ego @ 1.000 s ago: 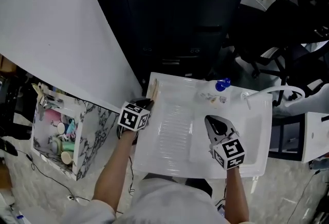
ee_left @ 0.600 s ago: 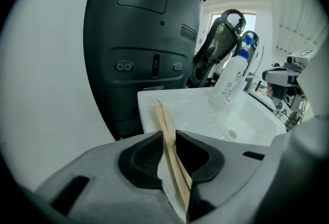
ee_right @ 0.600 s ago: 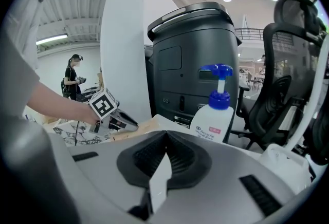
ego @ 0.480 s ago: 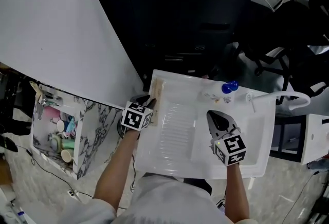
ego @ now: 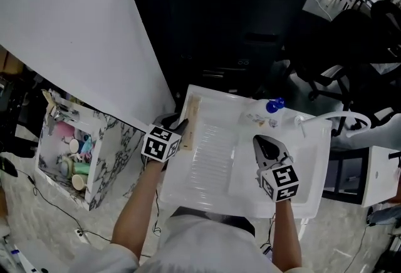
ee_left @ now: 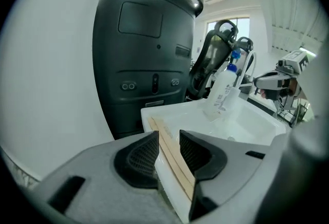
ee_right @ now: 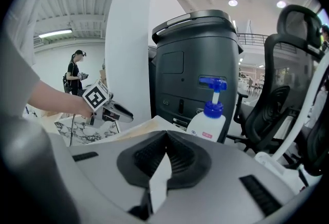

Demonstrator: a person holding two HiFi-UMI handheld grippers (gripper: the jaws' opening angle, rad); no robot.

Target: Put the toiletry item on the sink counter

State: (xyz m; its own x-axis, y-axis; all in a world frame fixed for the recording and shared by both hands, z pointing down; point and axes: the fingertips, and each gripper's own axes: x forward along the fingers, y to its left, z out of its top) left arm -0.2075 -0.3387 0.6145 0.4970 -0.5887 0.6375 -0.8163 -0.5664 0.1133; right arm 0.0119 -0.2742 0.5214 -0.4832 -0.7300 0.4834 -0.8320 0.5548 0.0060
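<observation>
Two grippers hang over a white table (ego: pixel 210 168) that has a ribbed drainboard on its left and a sink basin on its right. The left gripper (ego: pixel 182 124) sits at the table's left rim with its jaws apart. In the left gripper view a slim wooden toiletry item (ee_left: pixel 164 140) runs between the two pads, lying flat on the rim. A gap shows on either side, so the jaws are not clamped on it. From the head view the wooden item lies lengthwise along the left rim, its near end at the left gripper's jaws and its far end close to the far left corner.

The right gripper (ego: pixel 262 145) is above the middle of the table, near the left edge of the basin, well apart from the wooden item. Its jaws are pressed together with nothing held.

At the far edge of the table stands a white pump bottle (ego: pixel 270 110) with a blue head. To its right, a white faucet (ego: pixel 338 116) curves over the far right corner. Beyond the table is a large dark bin (ego: pixel 238 27). To the left, on the floor, a marble-patterned box (ego: pixel 106 153) holds assorted small items.
</observation>
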